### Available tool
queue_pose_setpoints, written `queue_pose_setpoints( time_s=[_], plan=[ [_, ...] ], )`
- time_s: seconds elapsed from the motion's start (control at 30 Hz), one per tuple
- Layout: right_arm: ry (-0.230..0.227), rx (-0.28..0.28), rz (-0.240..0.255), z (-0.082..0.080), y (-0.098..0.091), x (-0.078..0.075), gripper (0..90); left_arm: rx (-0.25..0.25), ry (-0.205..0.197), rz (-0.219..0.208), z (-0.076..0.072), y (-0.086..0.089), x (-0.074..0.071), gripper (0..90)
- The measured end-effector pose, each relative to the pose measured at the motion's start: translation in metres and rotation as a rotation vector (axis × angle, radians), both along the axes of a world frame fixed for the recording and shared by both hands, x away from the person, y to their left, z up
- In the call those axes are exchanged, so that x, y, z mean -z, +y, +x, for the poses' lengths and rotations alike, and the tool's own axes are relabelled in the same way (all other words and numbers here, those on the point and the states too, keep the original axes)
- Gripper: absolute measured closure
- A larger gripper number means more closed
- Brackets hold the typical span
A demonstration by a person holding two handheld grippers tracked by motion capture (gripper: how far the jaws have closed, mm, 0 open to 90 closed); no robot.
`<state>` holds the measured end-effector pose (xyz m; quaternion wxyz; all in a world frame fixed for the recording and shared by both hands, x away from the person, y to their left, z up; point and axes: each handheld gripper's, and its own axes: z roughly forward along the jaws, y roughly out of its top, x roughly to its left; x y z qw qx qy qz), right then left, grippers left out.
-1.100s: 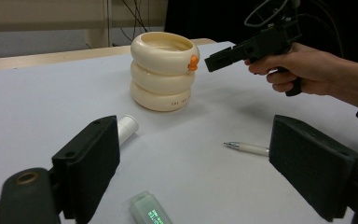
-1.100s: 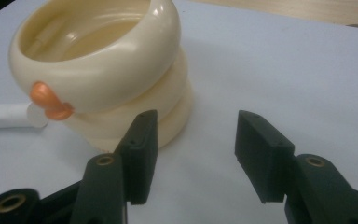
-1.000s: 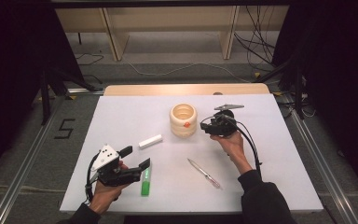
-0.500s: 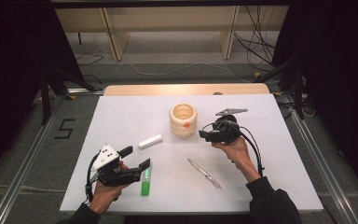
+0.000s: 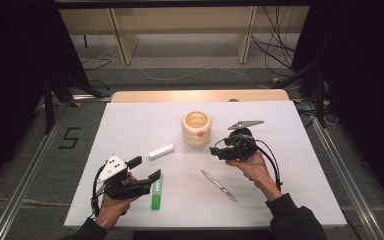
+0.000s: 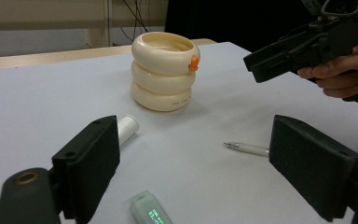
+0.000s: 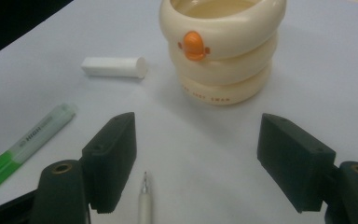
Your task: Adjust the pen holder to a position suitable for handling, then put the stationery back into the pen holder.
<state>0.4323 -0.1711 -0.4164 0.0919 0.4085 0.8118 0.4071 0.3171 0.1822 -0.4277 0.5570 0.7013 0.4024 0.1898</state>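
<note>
1. Looking down from the high view, a white surface (image 5: 130, 125) carries a cream ringed pen cup (image 5: 196, 128), a white cylinder (image 5: 161, 151), a green highlighter (image 5: 156, 192) and a pen (image 5: 219, 185). The right tool (image 5: 214, 151) hangs just short of the cup, pointing at it; its jaws have just been opening and hold nothing. The left tool (image 5: 145, 169) hovers over the highlighter's far end, jaws apart and empty. Judging by this, no item is in the cup yet, so gathering them all remains.

2. From the left tool view, the jaws stand wide. The highlighter (image 6: 150, 212) lies just below and between them, long axis running away from the tool. The pen (image 6: 247, 148) lies ahead toward the right jaw, its tip toward the left jaw.

3. From the right tool view, the jaws are spread and empty. The pen (image 7: 145, 203) lies beneath, close to the left jaw, tip pointing ahead toward the cup (image 7: 223, 51). The highlighter (image 7: 28, 144) lies slanted, far left.
</note>
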Motion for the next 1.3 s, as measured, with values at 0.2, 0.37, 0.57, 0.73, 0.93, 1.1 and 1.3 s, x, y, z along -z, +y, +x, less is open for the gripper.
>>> queue_pose_setpoints(
  time_s=[0.2,0.37,0.57,0.73,0.93,1.1,1.3],
  plan=[
    [0.015,-0.035,0.011,-0.006,0.002,-0.001,27.7,-0.005,0.005,-0.011,0.000,0.000,0.000,15.8],
    [0.031,-0.069,-0.013,-0.012,0.007,0.003,27.4,0.000,0.000,-0.002,0.000,-0.001,-0.001,15.8],
    [0.037,-0.104,-0.055,-0.018,0.011,0.005,27.2,-0.010,0.004,-0.001,-0.001,-0.001,-0.001,15.8],
    [0.039,-0.109,-0.098,-0.023,0.012,0.006,26.9,-0.006,0.006,0.007,-0.002,-0.002,-0.001,15.8],
    [0.051,-0.117,-0.158,-0.031,0.017,0.012,26.9,-0.009,0.005,-0.004,-0.002,-0.001,-0.001,15.8],
    [0.068,-0.133,-0.197,-0.035,0.021,0.020,26.8,-0.007,0.006,-0.005,-0.002,0.000,-0.001,15.8],
    [0.076,-0.146,-0.238,-0.039,0.025,0.024,26.8,-0.011,0.006,-0.004,-0.003,0.001,-0.001,15.8]
  ],
)
